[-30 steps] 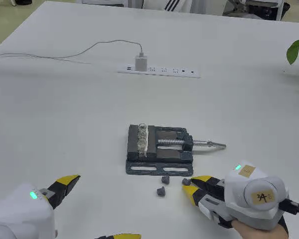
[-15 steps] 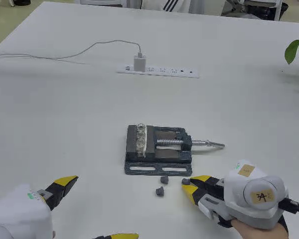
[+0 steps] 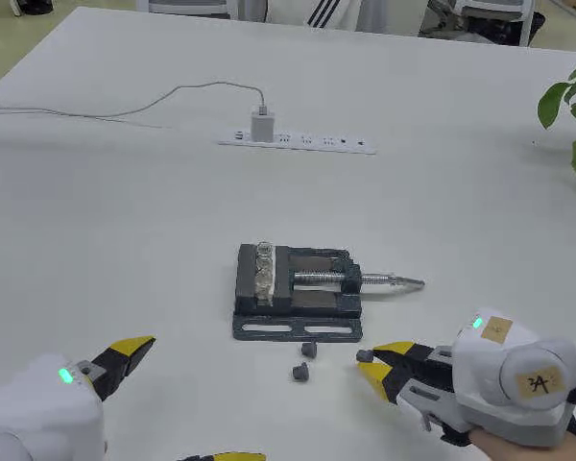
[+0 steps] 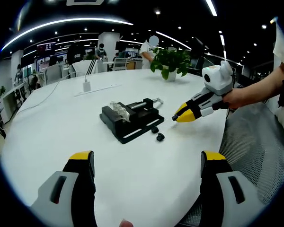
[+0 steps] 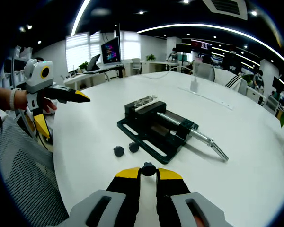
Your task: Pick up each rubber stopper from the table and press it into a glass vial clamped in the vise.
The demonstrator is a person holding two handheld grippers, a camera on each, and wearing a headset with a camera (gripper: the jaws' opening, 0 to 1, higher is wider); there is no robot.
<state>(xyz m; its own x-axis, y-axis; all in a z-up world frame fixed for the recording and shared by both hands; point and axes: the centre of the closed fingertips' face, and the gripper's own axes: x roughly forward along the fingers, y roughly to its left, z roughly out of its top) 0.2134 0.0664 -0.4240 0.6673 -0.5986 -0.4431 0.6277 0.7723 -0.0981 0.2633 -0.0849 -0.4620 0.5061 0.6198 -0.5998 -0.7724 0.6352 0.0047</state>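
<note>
Near the vise (image 3: 293, 293), right hand-held gripper (image 5: 149, 174) pinches a stopper (image 5: 149, 168) at its tips; left hand-held gripper (image 4: 146, 156) wide open. Shallow pinch may let it pop out pressing into a vial (image 3: 265, 267).

One grey stopper (image 5: 149, 168) in right claw (image 3: 369, 362), two beside vise (image 3: 317, 300) holding vials (image 3: 264, 269).

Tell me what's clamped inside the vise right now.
A row of clear glass vials stands between the jaws of the vise. The jaws cover their lower parts. Too small to tell if any is stoppered.
</note>
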